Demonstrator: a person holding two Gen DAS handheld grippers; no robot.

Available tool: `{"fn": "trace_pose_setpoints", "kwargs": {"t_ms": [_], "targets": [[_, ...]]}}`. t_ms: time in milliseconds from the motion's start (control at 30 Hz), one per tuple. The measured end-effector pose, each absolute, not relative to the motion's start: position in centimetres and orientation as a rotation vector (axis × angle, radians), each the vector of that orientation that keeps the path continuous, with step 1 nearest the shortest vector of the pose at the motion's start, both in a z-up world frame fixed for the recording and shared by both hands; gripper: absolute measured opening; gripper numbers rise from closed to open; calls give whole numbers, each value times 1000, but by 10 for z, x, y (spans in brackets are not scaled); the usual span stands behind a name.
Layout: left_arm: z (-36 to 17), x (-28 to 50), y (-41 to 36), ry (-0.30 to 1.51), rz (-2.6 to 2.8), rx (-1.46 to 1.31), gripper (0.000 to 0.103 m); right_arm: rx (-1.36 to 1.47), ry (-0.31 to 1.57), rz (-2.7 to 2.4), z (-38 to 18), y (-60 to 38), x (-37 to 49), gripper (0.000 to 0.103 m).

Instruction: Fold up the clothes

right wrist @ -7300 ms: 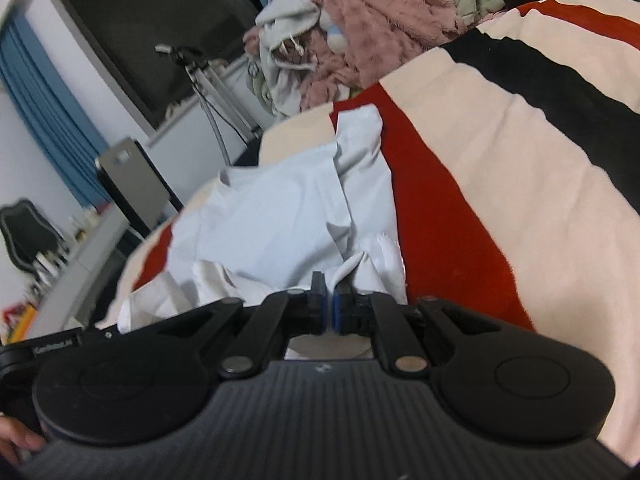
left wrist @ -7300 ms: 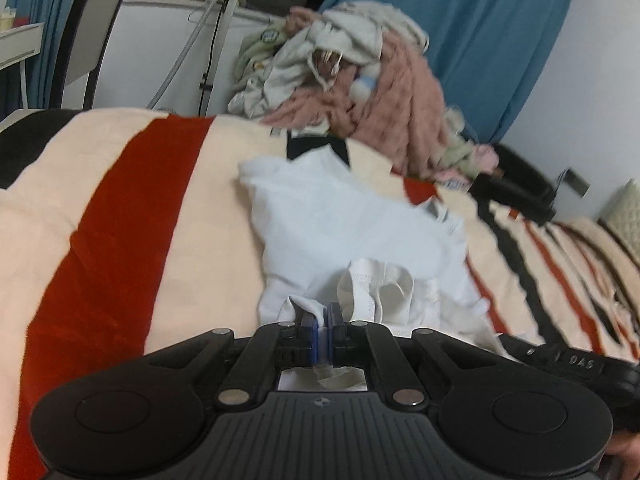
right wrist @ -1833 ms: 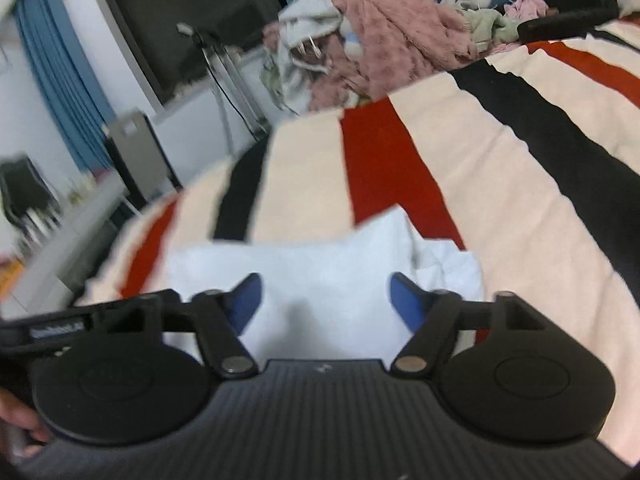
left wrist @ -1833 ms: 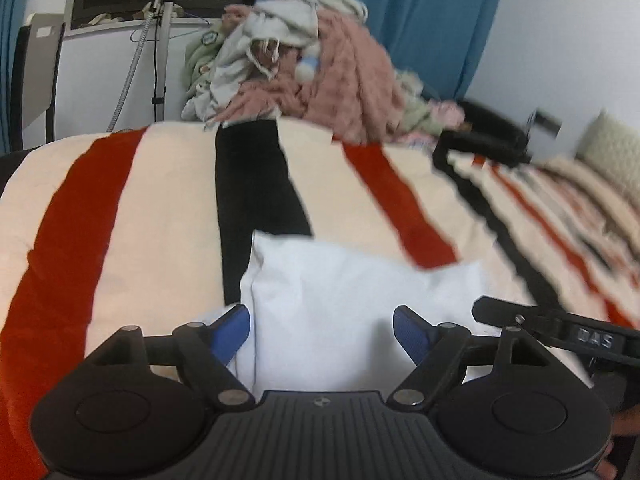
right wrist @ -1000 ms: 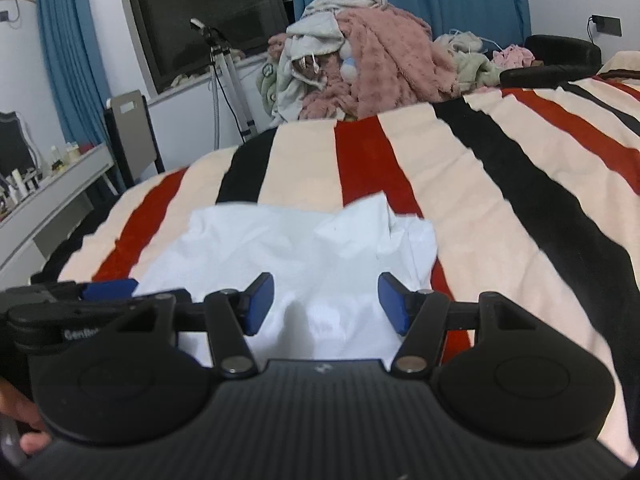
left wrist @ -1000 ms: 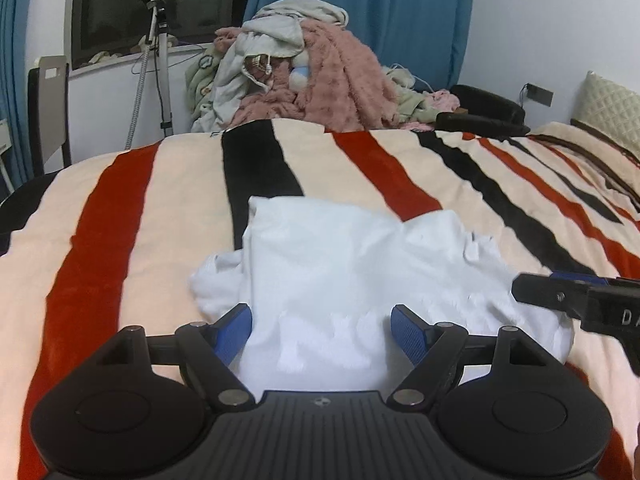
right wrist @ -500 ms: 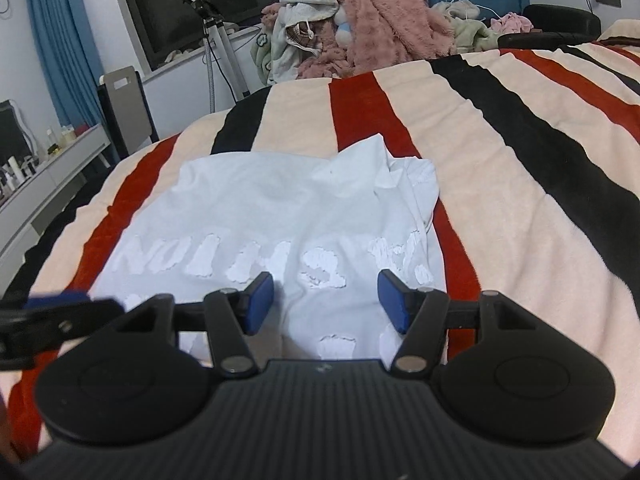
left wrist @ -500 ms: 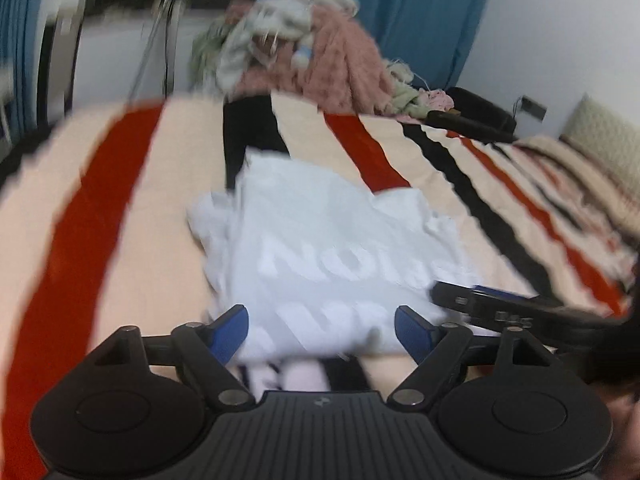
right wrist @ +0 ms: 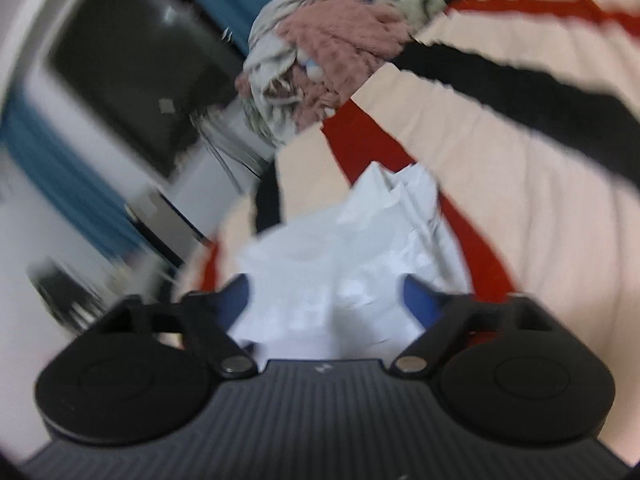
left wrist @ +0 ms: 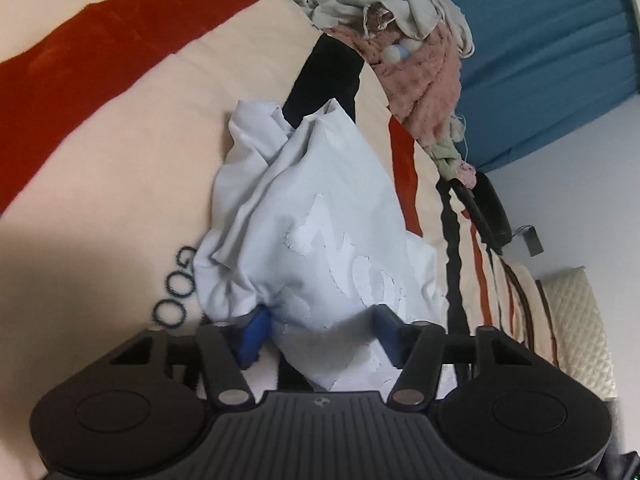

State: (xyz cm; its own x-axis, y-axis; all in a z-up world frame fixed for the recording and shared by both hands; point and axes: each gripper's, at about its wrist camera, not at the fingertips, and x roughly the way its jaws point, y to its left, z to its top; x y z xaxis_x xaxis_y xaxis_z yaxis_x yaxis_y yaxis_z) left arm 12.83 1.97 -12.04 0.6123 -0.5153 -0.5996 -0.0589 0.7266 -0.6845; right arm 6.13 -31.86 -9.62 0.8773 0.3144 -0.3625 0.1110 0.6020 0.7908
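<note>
A pale blue T-shirt [left wrist: 320, 200] with a cracked white print lies crumpled on the striped blanket [left wrist: 120, 140]. My left gripper [left wrist: 320, 334] is rolled over and at the shirt's near edge. Its jaws are closing, with bunched cloth between the blue pads [left wrist: 252, 336], still a wide gap apart. The right wrist view is blurred by motion. There the T-shirt [right wrist: 360, 248] runs in between the fingers of my right gripper [right wrist: 326, 296], whose jaws are opening wide and do not press on the cloth.
A heap of pink and grey clothes [left wrist: 416, 68] lies at the far end of the bed, seen too in the right view as the heap [right wrist: 332, 40]. Blue curtains [left wrist: 540, 60] hang behind. A quilted pillow [left wrist: 576, 328] lies far right. A dark screen [right wrist: 132, 72] stands left.
Both grippers have rolled sideways and dropped closer to the shirt. The shirt, flat half a second ago, is now bunched up. The left jaws have narrowed and the right jaws have widened.
</note>
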Motion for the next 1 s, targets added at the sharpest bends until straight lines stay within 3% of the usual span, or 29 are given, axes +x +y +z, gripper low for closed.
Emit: {"fn": "trace_pose_setpoints", "kwargs": {"t_ms": [233, 433, 500, 567, 700, 767, 833, 1000], "targets": [[-112, 119, 23, 868, -289, -712, 33, 1274, 682, 299, -139, -305, 79, 88], [-107, 113, 29, 890, -304, -737, 32, 1403, 692, 179, -170, -310, 84, 86], [-106, 110, 32, 906, -311, -741, 32, 1437, 655, 86, -177, -320, 84, 68], [-104, 108, 32, 922, -329, -740, 35, 1470, 640, 7, -185, -329, 85, 48], [-101, 102, 26, 949, -391, -765, 46, 1451, 629, 10, -184, -326, 93, 38], [-101, 102, 17, 964, -457, -781, 57, 1404, 617, 23, -175, -324, 95, 25], [-103, 102, 7, 977, -515, -800, 81, 1377, 587, 46, -164, -324, 95, 20], [-130, 118, -10, 1012, -581, -956, 83, 1296, 503, 109, -131, -324, 90, 18]]}}
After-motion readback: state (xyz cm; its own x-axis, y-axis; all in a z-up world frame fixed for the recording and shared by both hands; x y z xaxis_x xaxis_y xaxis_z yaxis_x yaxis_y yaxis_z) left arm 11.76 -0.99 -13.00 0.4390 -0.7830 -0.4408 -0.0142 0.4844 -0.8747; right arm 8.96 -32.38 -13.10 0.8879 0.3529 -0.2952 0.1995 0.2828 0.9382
